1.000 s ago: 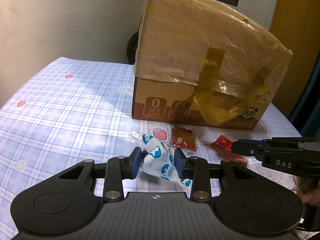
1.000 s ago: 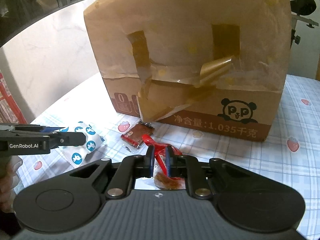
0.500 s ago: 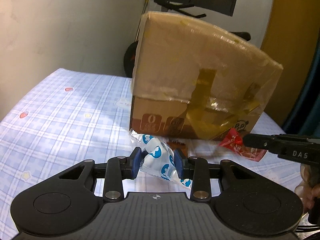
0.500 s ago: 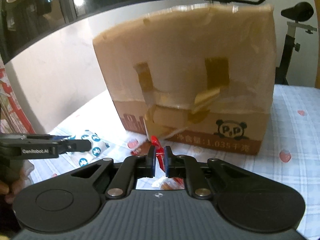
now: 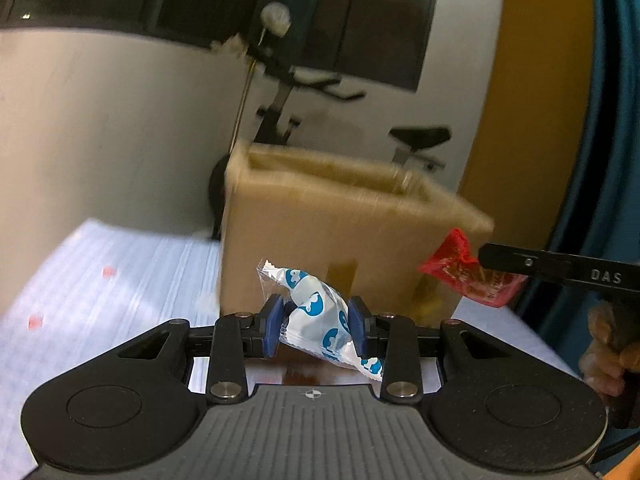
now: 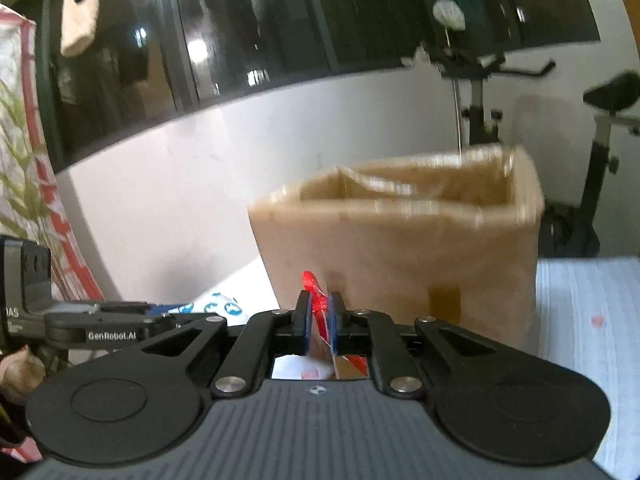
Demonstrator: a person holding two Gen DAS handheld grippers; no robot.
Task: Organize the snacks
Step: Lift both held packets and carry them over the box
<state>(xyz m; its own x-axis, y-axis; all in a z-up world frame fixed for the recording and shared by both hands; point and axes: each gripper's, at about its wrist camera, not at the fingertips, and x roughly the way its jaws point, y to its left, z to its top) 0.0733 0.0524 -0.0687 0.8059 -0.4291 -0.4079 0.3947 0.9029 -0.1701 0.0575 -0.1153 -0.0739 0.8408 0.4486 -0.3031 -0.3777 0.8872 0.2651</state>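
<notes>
My left gripper (image 5: 316, 326) is shut on a white snack packet with blue prints (image 5: 320, 312), held in the air in front of the cardboard box (image 5: 332, 236). My right gripper (image 6: 319, 318) is shut on a thin red snack wrapper (image 6: 318, 304). In the left wrist view that red wrapper (image 5: 460, 268) hangs from the right gripper's black finger (image 5: 560, 270) beside the box's right corner. The box (image 6: 400, 248) stands open at the top, blurred by motion. From the right wrist view, the left gripper (image 6: 120, 320) with the blue-print packet (image 6: 220, 306) sits at the left.
The box rests on a blue checked tablecloth with strawberry prints (image 5: 100, 280). An exercise bike (image 6: 480, 92) stands behind the table by a white wall. A hand (image 5: 608, 348) holds the right gripper's handle at the right edge.
Both grippers have risen with their packets from the tabletop to about the level of the box's top. The brown packet on the cloth has dropped out of view.
</notes>
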